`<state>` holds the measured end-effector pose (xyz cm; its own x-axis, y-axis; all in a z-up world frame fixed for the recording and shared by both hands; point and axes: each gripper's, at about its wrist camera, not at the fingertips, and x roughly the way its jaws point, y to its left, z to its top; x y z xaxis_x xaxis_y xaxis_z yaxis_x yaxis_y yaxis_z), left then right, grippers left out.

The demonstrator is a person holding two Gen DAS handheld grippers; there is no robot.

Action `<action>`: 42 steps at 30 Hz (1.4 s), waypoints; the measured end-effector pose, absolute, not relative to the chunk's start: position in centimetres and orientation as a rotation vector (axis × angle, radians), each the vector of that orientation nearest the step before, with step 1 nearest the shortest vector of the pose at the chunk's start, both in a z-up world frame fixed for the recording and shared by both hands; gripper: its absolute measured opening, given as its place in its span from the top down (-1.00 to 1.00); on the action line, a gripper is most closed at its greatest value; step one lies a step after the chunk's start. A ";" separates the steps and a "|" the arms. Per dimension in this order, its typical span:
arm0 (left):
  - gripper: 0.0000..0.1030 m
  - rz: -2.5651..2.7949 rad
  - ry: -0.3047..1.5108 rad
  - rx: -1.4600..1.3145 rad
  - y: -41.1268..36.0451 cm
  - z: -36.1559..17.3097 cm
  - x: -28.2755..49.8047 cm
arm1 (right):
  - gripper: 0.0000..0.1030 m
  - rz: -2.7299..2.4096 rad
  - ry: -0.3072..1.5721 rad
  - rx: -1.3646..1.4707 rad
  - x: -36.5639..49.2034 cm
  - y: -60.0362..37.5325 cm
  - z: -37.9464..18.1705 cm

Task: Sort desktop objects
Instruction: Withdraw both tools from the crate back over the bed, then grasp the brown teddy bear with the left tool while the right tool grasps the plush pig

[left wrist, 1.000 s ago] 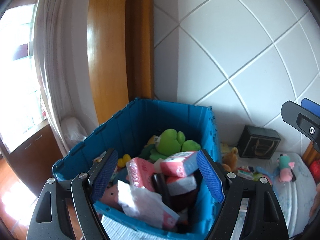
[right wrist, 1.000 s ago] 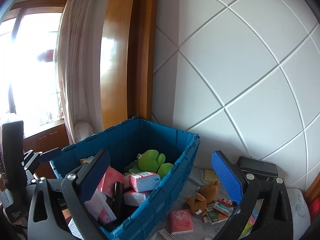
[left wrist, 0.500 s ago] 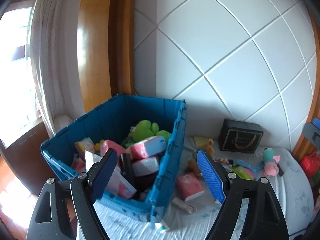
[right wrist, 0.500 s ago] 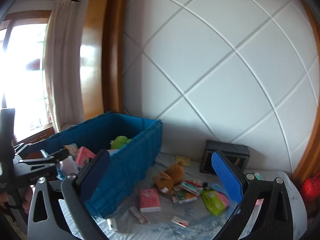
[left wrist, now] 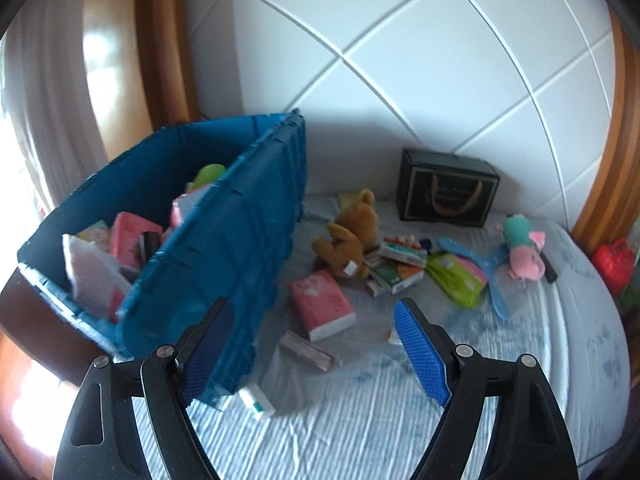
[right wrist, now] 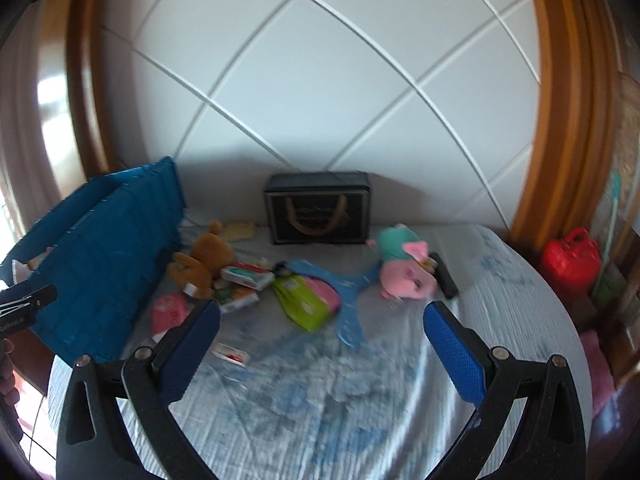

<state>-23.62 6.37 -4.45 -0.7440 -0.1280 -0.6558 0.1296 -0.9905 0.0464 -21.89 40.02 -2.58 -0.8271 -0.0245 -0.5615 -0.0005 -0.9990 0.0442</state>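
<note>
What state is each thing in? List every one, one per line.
Left gripper: open, empty.
Right gripper: open, empty.
Blue crate: lidless, partly filled.
Black gift bag: upright against the wall.
Brown teddy bear: lying beside the crate.
Pink pig plush: lying on its side.
Pink tissue pack: flat on the sheet.

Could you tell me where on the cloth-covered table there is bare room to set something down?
The near part of the tablecloth in front of both open grippers is bare, and so is the right side past the pink pig plush. It is crowded between the blue crate and the black gift box, where the brown bear plush, packets and pink tissue pack lie.
</note>
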 end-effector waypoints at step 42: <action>-0.60 -2.501 -0.255 1.391 9.2 -26.3 -60.0 | -1.00 -2.823 -0.085 1.694 -59.1 55.1 -23.9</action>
<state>-60.04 9.16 -26.30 -0.5037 -0.3151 -0.8043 0.1465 -0.9488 0.2799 -59.07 55.07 -23.93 -0.4627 0.1031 -0.8805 -0.1560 -0.9872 -0.0336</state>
